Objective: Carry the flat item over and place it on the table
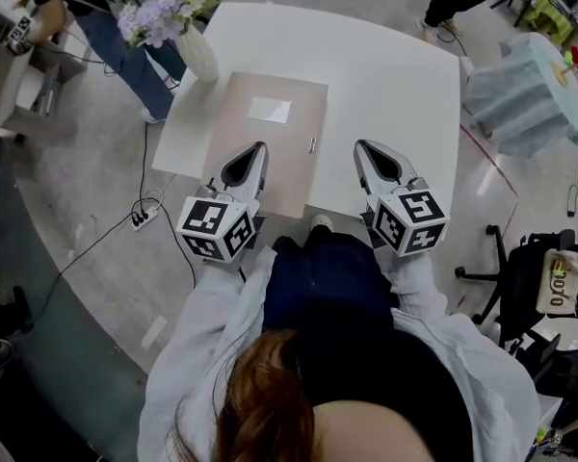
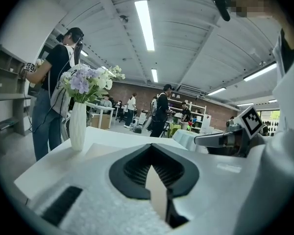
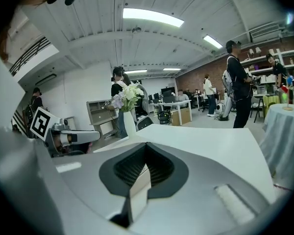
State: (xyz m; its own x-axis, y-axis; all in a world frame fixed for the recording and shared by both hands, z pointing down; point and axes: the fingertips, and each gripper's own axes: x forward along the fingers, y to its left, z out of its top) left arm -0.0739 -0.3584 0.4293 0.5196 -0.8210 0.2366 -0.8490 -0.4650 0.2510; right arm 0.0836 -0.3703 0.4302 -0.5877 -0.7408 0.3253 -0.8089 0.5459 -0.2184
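Table (image 1: 395, 85): 1 board (image 1: 262, 142), 1 vase (image 1: 197, 54); L gripper (image 1: 261, 147), R gripper (image 1: 360, 146) shut.

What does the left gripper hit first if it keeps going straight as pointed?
Likely the flat item on the table: the left gripper points slightly down across it. The vase sits left of that line.

A big open-plan lab-cum-office is what's shown here: long strip lights (image 2: 143, 23) are hung from a white ribbed ceiling (image 2: 186, 43), and a brick back wall (image 2: 137, 89) is seen beyond desks (image 3: 179, 109) and stocked shelving (image 2: 196, 112), with people (image 2: 160, 109) spotted standing about. Down below, a bare concrete floor (image 1: 77, 162) is crossed by loose cables (image 1: 144, 171) and a power strip (image 1: 141, 219), and an office chair (image 1: 520, 263) is parked near the white table (image 1: 385, 75).
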